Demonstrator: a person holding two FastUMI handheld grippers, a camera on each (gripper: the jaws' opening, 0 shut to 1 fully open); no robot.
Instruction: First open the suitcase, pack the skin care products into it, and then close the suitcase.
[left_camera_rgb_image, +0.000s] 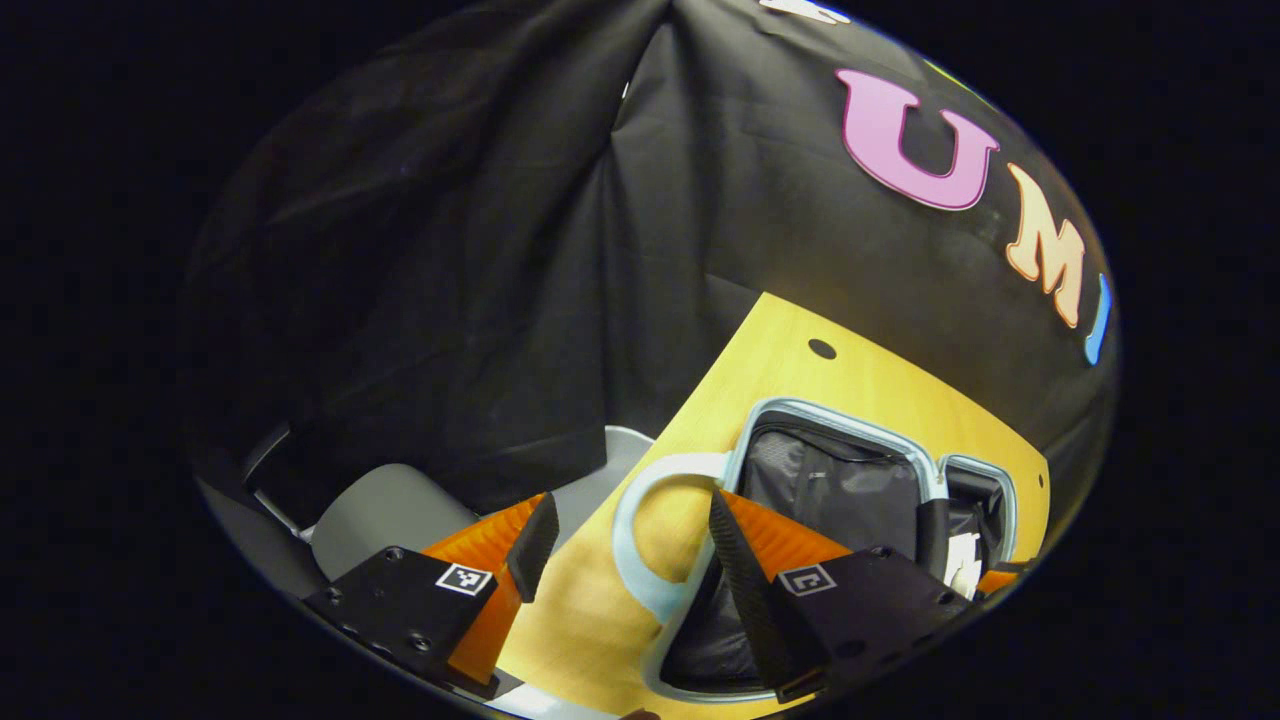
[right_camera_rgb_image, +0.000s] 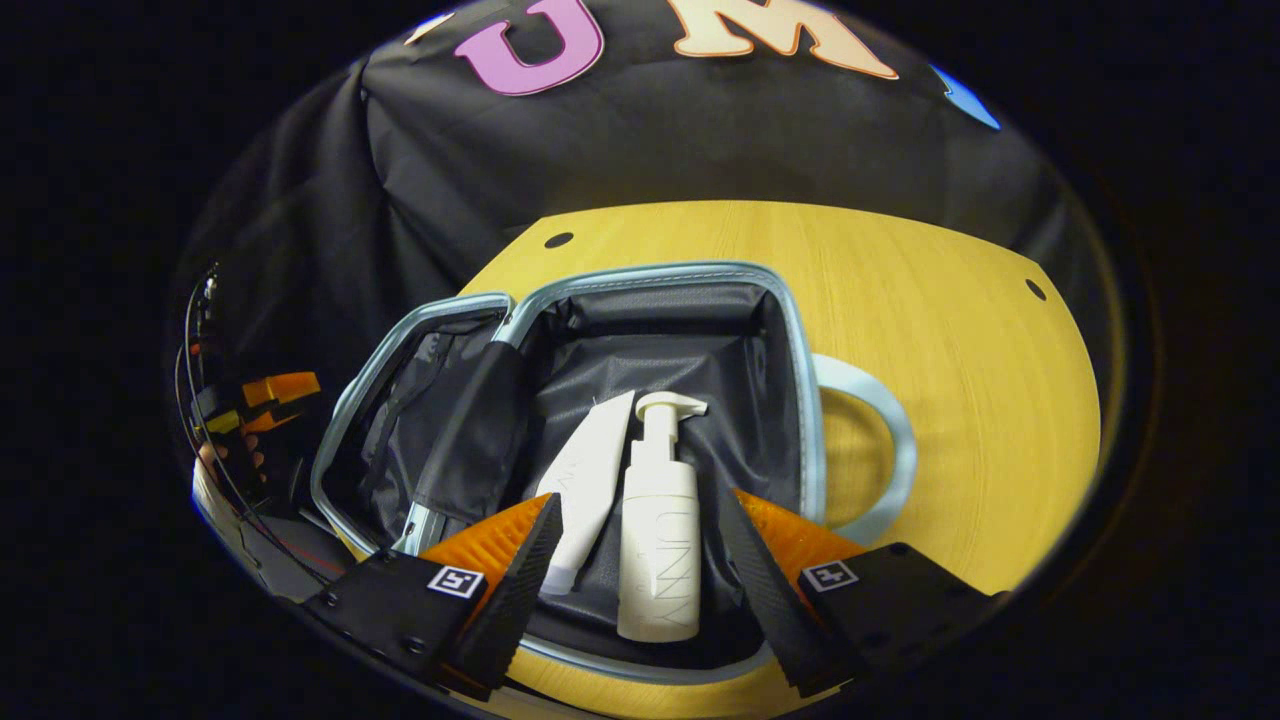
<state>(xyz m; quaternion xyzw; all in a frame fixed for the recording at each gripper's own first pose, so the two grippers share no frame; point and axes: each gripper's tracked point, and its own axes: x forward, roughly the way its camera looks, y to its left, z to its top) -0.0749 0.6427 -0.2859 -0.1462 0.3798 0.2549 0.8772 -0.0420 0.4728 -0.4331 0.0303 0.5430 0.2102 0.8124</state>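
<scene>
An open suitcase (right_camera_rgb_image: 660, 290) lies on the wooden counter (right_camera_rgb_image: 960, 350) with a white pump bottle (right_camera_rgb_image: 660, 530) and white tube (right_camera_rgb_image: 590, 480) side by side in its dark lining, as the right hand-held gripper (right_camera_rgb_image: 632, 560) and left hand-held gripper (left_camera_rgb_image: 625, 540) hover above with fingers apart

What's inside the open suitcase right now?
In the suitcase, a pump bottle and a tube lie side by side on the dark lining. The right gripper's fingers cover the near edge.
</scene>
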